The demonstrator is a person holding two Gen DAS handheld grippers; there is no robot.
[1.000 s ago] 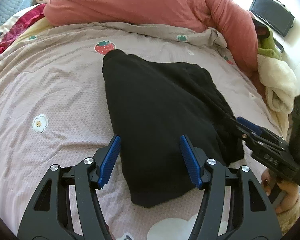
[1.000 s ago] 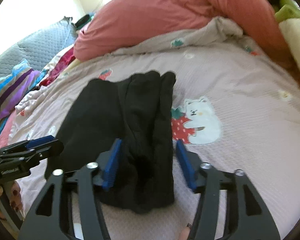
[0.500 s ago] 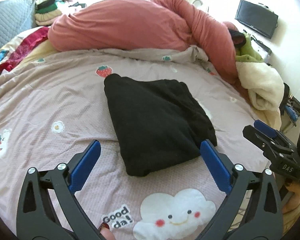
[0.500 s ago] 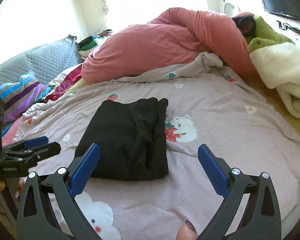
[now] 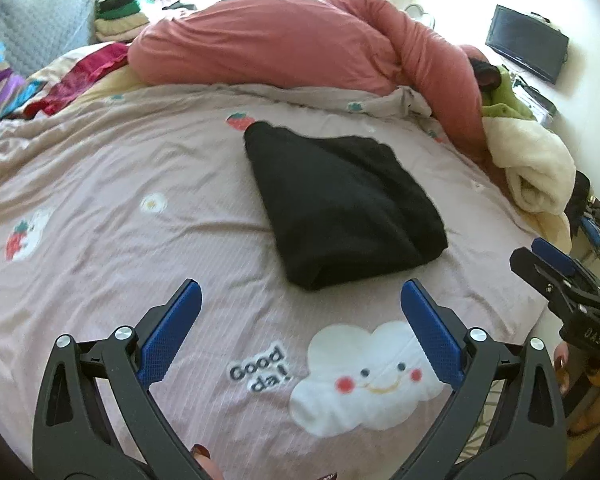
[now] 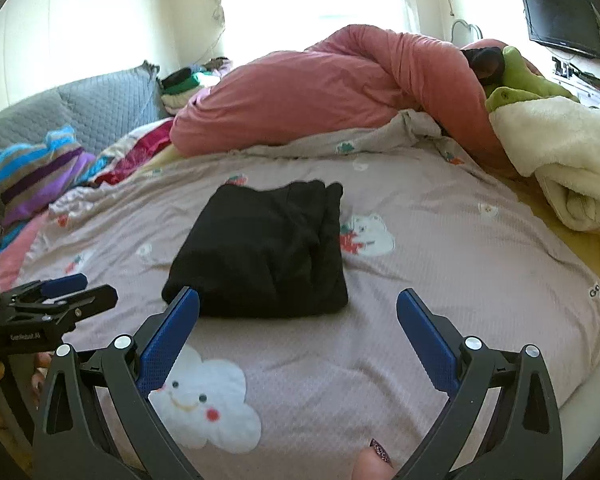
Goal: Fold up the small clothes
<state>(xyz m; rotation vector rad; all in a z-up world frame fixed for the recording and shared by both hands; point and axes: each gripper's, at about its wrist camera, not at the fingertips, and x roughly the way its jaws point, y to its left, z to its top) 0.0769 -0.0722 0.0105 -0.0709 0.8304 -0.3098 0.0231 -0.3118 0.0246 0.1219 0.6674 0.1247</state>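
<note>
Black cloth, the folded garment (image 5: 340,208), lies on the pink bedsheet (image 5: 120,200) at twelve o'clock of both grippers. Left gripper (image 5: 300,336) and right gripper (image 6: 298,334) hang released, empty. Folding looks finished; the next move probably calls for fetching another piece.
</note>
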